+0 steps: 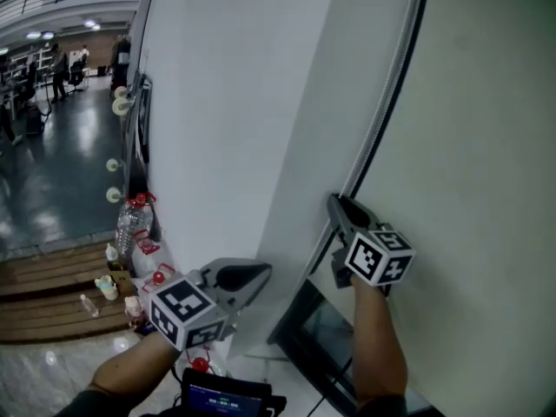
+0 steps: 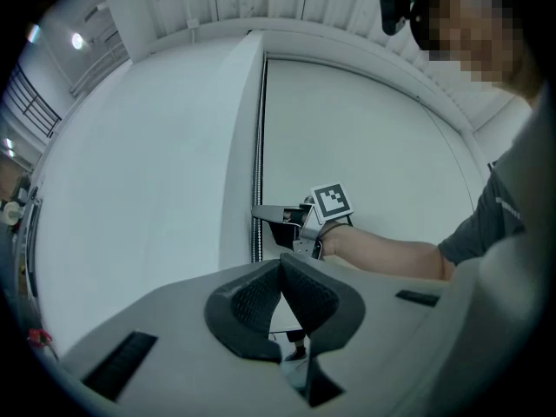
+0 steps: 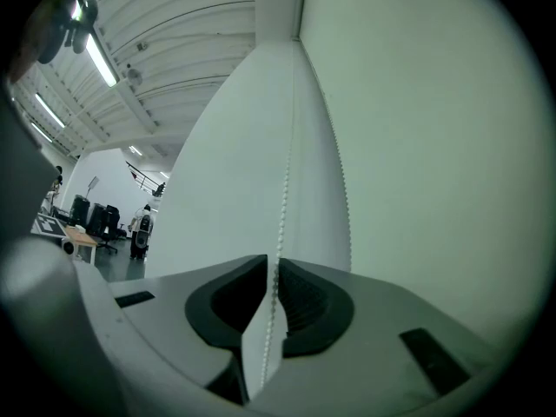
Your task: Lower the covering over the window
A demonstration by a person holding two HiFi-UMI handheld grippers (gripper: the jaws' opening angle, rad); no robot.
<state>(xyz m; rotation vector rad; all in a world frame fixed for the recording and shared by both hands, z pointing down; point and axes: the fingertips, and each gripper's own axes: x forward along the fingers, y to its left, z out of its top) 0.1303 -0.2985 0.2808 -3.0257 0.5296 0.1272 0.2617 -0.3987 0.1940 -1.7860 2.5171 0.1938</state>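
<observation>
The white roller blind (image 1: 469,146) hangs over the window and leaves a strip of dark glass (image 1: 321,333) bare at the bottom. Its bead chain (image 1: 382,102) runs down the blind's left edge. My right gripper (image 1: 337,205) points up at that chain. In the right gripper view one strand of the chain (image 3: 282,189) passes between the jaws of my right gripper (image 3: 276,294); the pads stand slightly apart round it. My left gripper (image 1: 265,272) hovers lower left by the wall, shut and empty. The left gripper view looks past its closed jaws (image 2: 281,272) to the right gripper (image 2: 265,212) at the chain (image 2: 257,198).
A white wall (image 1: 226,102) adjoins the window on the left. Water bottles (image 1: 130,224) and small items stand at its foot beside wooden steps (image 1: 52,285). A device with a lit screen (image 1: 221,398) sits below my arms. People stand far off in the hall.
</observation>
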